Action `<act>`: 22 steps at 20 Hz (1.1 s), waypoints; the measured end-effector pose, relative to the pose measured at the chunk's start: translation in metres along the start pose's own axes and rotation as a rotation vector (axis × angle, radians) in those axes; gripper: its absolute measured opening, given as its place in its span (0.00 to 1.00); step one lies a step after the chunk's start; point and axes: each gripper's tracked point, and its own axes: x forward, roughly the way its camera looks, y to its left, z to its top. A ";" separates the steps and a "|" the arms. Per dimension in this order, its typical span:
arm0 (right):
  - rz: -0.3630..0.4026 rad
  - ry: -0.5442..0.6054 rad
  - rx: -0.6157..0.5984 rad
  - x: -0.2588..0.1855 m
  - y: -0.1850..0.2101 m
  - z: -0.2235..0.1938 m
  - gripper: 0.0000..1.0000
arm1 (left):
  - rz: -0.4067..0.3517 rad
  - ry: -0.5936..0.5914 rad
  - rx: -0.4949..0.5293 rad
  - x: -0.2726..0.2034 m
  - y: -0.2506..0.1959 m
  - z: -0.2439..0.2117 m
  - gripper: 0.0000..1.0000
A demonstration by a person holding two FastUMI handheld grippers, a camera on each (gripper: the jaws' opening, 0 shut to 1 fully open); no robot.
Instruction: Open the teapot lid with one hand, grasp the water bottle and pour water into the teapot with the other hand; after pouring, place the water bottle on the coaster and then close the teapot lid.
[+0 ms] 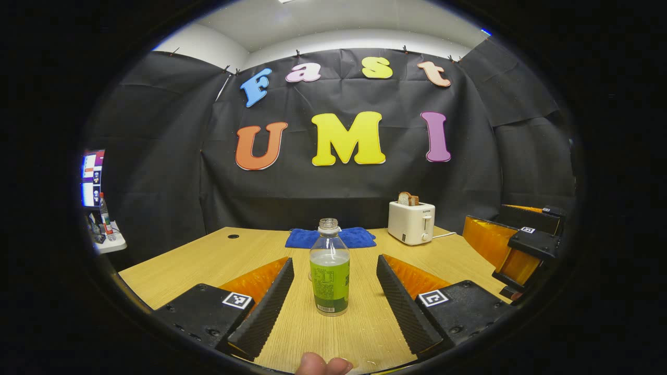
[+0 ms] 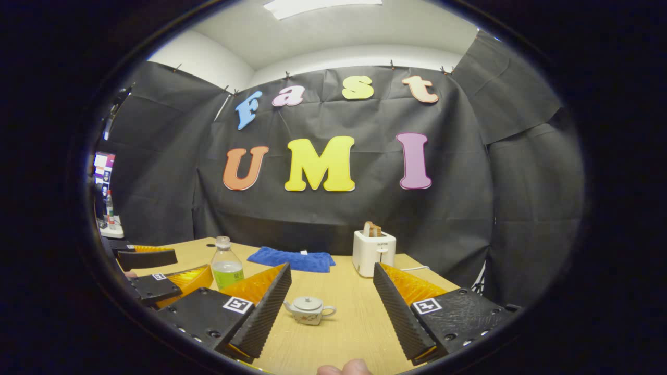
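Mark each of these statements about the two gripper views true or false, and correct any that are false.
1. The water bottle stands upright with no cap on. True.
2. The left gripper is shut on the bottle. False: its jaws stand open, with the bottle between them and gaps on both sides.
3. The teapot still has its lid on. True.
4. The teapot lies tipped on its side. False: it sits upright on the wooden table.
5. The toaster holds a slice of bread. True.
6. The blue cloth is draped over the toaster. False: it lies flat on the table beside it.
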 end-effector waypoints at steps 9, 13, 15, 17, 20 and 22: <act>0.021 0.065 0.014 0.041 0.009 -0.033 0.95 | 0.012 0.003 -0.006 0.000 0.011 0.002 1.00; 0.015 0.120 0.018 0.073 0.012 -0.061 0.95 | 0.013 0.002 -0.001 0.000 0.016 0.004 1.00; 0.012 0.146 0.020 0.089 0.014 -0.074 0.97 | 0.013 0.005 0.004 -0.001 0.016 0.003 1.00; 0.005 0.168 0.008 0.103 0.018 -0.085 0.95 | 0.015 0.007 0.012 0.000 0.019 0.003 1.00; 0.004 0.205 0.001 0.119 0.026 -0.103 0.95 | 0.020 0.008 0.016 0.001 0.022 0.003 1.00; 0.006 0.221 -0.012 0.127 0.032 -0.111 0.95 | 0.019 0.007 0.017 0.000 0.023 0.003 1.00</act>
